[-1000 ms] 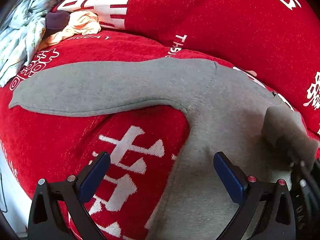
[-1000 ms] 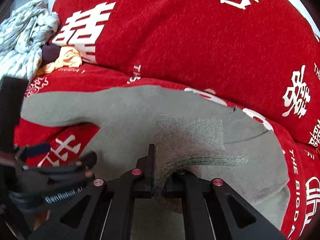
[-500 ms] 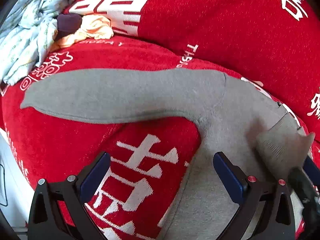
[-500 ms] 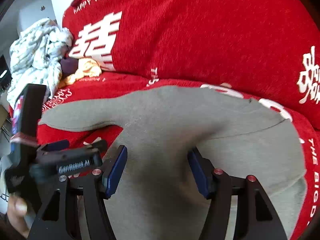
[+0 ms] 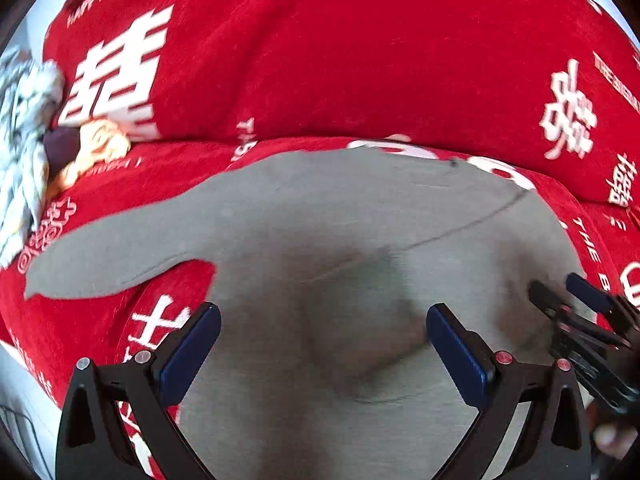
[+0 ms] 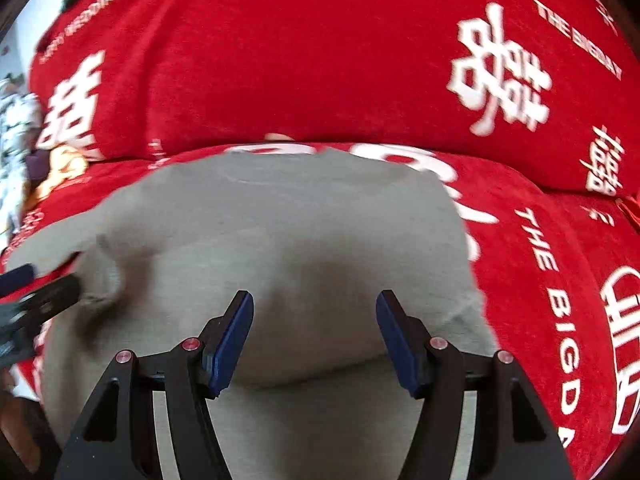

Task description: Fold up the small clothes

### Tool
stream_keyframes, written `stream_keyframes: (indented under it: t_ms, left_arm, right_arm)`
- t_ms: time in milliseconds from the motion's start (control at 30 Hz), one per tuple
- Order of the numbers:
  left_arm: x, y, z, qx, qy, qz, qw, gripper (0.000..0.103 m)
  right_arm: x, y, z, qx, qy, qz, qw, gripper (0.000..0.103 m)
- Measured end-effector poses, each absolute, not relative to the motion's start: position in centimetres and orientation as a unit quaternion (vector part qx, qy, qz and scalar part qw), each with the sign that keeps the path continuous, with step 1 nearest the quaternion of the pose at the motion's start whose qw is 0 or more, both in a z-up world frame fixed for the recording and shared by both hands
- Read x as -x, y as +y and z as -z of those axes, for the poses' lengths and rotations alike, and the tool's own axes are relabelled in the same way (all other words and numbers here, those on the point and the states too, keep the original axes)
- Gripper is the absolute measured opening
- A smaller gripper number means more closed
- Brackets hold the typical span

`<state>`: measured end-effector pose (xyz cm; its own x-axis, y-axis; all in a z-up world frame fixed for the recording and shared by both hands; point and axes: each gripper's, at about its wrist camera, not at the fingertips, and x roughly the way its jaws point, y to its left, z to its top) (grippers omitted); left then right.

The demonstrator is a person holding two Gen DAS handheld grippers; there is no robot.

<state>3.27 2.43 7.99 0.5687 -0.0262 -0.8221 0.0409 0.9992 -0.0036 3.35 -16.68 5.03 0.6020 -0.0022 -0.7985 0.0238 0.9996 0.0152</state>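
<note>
- The left gripper (image 5: 323, 354), black with blue pads, has its jaws spread wide and nothing is caught between them; below the gap lies only flat cloth.
- The right gripper (image 6: 315, 338), of the same build, also has its jaws apart – the pads press on nothing, and grey cloth shows through the gap.
- In the left wrist view the right gripper appears at the right edge, over the right side of the garment; in the right wrist view the left gripper (image 6: 28, 296) appears at the left edge, blurred, near a small raised wrinkle of the cloth.
- Under both grippers lies the grey long-sleeved knit garment (image 5: 340, 232), spread on the seat of the sofa. Its body fills the lower middle of both views.
- One long sleeve (image 5: 120, 248) reaches out flat to the left – its end is near the left side of the seat.
- On the right the garment ends in a smooth rounded edge, with a thin seam line across it.
- The garment rests on a red sofa cover with white characters and letters (image 5: 360, 60), which covers both the seat and the back cushions.
- Far left, at the corner of the seat, is a pile of other clothes (image 5: 24, 152): pale patterned cloth, a dark piece and a yellow-orange piece, well apart from the grey garment.
</note>
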Motion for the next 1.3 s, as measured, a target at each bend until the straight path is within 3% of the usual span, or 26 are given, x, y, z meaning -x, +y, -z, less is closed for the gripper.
stream_keyframes:
  t_ms: [100, 467, 633, 767, 933, 1100, 1300]
  left_arm:
    - [-2.8, 0.4, -8.4, 0.000, 0.464, 0.062, 0.884, 0.103]
    - [-2.7, -3.2, -7.3, 0.011, 0.478, 0.113, 0.871, 0.103]
    - [-1.0, -6.9, -8.6, -0.027, 0.450, 0.152, 0.880, 0.103]
    - [-1.6, -9.3, -6.5, -0.071, 0.450, 0.177, 0.872, 0.103]
    - [-4.2, -5.3, -3.1, -0.044, 0.500, 0.107, 0.858, 0.103]
    - [-2.7, 1.9, -4.3, 0.028, 0.475, 0.015, 0.879, 0.103]
    - [-2.9, 2.5, -3.6, 0.029, 0.489, 0.024, 0.872, 0.103]
  right_arm:
    - [-4.2, -18.0, -2.9, -0.024, 0.474, 0.003, 0.880, 0.067]
    - [-2.7, -21.8, -4.5, -0.052, 0.427, 0.006, 0.903, 0.068]
    - [-3.7, -22.6, -5.8, -0.043, 0.410, -0.006, 0.911, 0.068]
    - [-4.6, -23.8, -5.3, -0.035, 0.425, 0.006, 0.904, 0.068]
    - [-4.5, -24.3, -5.6, -0.025, 0.424, 0.003, 0.905, 0.068]
    - [-5.7, -23.0, -6.0, -0.021, 0.418, -0.015, 0.908, 0.068]
    - [-9.6, -21.3, -3.7, -0.019, 0.453, -0.024, 0.891, 0.068]
